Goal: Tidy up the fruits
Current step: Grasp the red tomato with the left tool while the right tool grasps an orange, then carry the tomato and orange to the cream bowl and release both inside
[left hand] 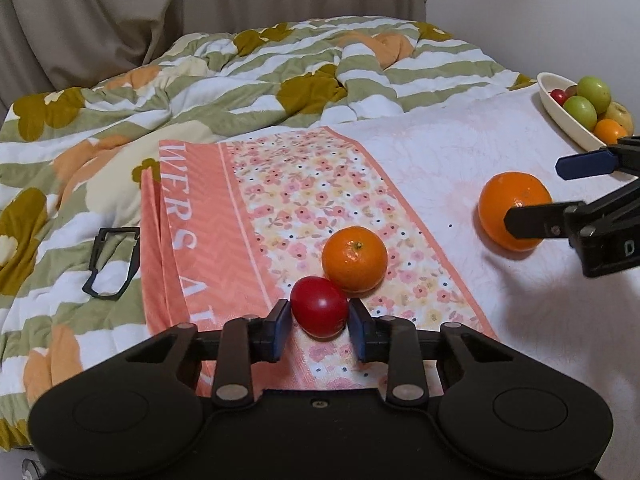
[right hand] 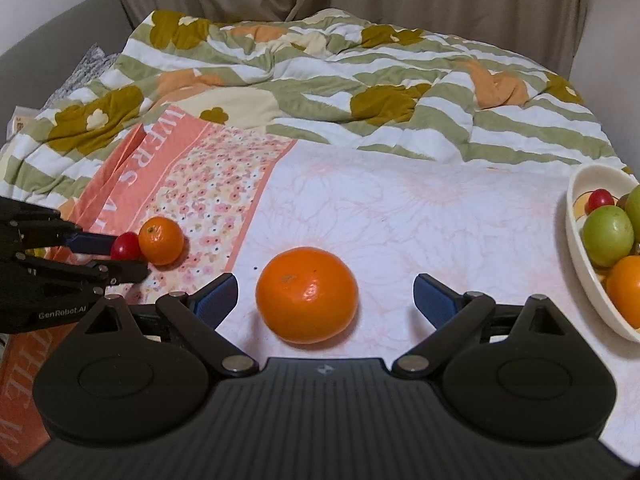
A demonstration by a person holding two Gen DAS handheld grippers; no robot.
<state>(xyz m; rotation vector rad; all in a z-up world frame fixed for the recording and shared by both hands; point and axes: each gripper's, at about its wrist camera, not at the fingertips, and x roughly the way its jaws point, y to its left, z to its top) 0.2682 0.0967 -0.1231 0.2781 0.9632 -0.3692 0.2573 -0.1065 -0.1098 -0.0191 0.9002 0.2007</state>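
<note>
A small red tomato (left hand: 319,312) lies on the floral towel (left hand: 304,184) between the fingers of my left gripper (left hand: 320,316), whose jaws stand narrowly apart with small gaps on both sides. A small orange (left hand: 354,259) touches the tomato just beyond it. A larger orange (right hand: 306,294) lies on the white cloth between the wide-open fingers of my right gripper (right hand: 325,294), untouched. A cream bowl (right hand: 576,248) at the right holds green fruits, an orange and a small red one. In the right wrist view the left gripper (right hand: 120,256) flanks the tomato (right hand: 125,246).
A rumpled green, white and orange striped quilt (left hand: 240,80) covers the bed behind the towel. A black plastic clip (left hand: 112,262) lies on the quilt at the left. Beige curtains hang at the back.
</note>
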